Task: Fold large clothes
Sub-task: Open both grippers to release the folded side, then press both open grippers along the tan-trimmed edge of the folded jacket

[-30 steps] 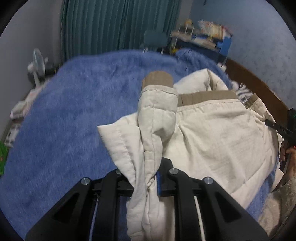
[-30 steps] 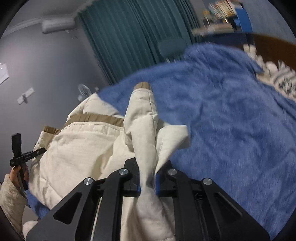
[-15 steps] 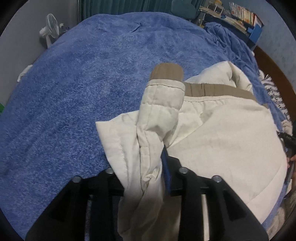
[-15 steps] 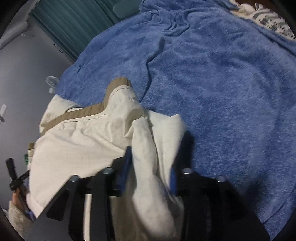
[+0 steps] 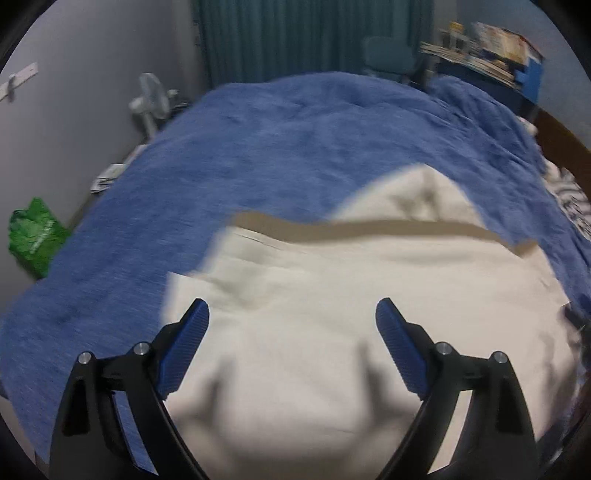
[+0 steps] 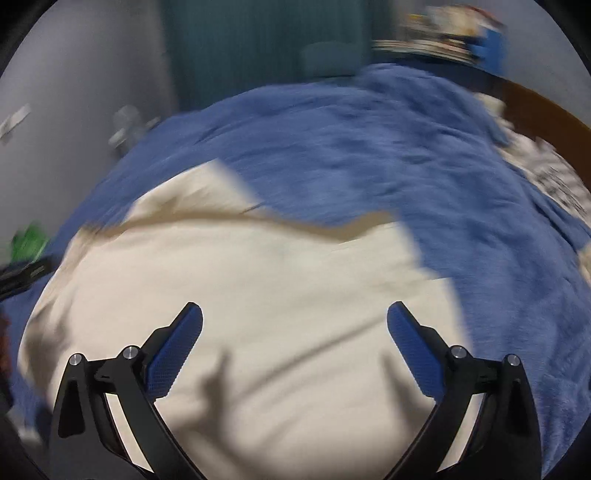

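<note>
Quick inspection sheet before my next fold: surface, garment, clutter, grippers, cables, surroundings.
Surface: blue fleece blanket covering the bed.
Job's things: cream quilted jacket lying flat, tan hem band at far edge.
Clutter: green bag on floor, left.
Grippers: left gripper open, empty; right gripper open, empty.
Cables: nothing seen.
Surroundings: teal curtain, fan, shelf of books; both views blurred.

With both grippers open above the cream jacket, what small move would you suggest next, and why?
Probably lower the left gripper and right gripper to the near edge of the cream quilted jacket: it lies flat on the blue fleece blanket, unheld.
</note>
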Motion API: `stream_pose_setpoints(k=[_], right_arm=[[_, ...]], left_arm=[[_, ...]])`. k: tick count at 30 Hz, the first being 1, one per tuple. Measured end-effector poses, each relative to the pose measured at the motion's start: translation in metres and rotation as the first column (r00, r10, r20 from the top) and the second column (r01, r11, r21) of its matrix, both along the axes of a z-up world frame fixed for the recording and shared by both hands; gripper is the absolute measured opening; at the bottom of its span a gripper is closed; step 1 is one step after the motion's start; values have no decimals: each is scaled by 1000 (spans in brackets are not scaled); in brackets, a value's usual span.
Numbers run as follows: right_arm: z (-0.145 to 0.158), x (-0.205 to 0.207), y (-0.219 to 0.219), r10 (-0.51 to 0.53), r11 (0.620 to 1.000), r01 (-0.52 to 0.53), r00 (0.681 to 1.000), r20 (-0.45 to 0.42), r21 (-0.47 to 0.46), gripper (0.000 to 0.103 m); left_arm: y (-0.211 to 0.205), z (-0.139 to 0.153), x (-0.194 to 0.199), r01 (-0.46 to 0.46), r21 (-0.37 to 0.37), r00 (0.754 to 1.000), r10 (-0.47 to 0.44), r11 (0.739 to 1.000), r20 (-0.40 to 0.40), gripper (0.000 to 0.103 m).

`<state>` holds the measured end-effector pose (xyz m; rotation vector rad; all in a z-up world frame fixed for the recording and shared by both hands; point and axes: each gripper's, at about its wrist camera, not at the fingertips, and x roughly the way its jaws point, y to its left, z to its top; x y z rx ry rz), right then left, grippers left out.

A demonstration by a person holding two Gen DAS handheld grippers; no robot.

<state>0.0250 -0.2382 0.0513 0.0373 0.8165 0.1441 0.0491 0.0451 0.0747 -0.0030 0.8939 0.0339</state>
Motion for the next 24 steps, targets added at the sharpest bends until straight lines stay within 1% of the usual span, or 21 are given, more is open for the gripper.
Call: stream_pose_setpoints(k=[1,2,4,6,7,9,10,12,14,17,20,22,24], right_arm=[[-3,-4,12,31,999,-31,999,-9,-12,96],[-8,-4,24,66,997,-66,997,-29,-27,96],[-16,0,34,85,995,-88,994,-61,-50,96],[-28,11,32,66,996,-71,992,-103,-45,96],[-29,17,31,58,998,-62,992,-114,-34,96],[-36,34,30,35,999,-39,991,-129,-24,97],[-38,47,31,19,999,-24,991,-132,-38,97],[-44,64,36,-6,998,-3,990,-139,-64,97],[-53,78,41,-20,996,6,989,-146,-94,97],[-67,87,47,-20,993,1,988,-156,-120,97],[-74,92,47,-18,994,-1,985,-171,-113,98],[-80,91,49,-20,992,-1,986,-163,-126,98],[-85,92,51,-24,990,2,988,-153,-139,98]], left_arm=[[-9,-4,-1,19,-11,1000,-20,1000,-8,87],[-27,-16,-1,61,-17,997,-62,998,-39,87],[-47,-36,4,107,4,991,-107,994,-78,87],[-52,-46,6,109,38,992,-106,993,-71,87],[-51,-48,13,108,33,992,-105,994,-70,88],[-47,-52,28,91,14,992,-89,996,-88,94],[-47,-53,32,84,7,992,-83,996,-98,97],[-44,-61,51,75,-8,989,-75,997,-127,97],[-44,-69,66,68,3,988,-67,998,-138,97],[-51,-80,70,59,36,991,-54,998,-122,97],[-55,-89,69,55,67,995,-49,996,-88,97],[-56,-93,69,53,72,996,-47,996,-76,97],[-53,-97,72,51,49,996,-47,998,-79,97]])
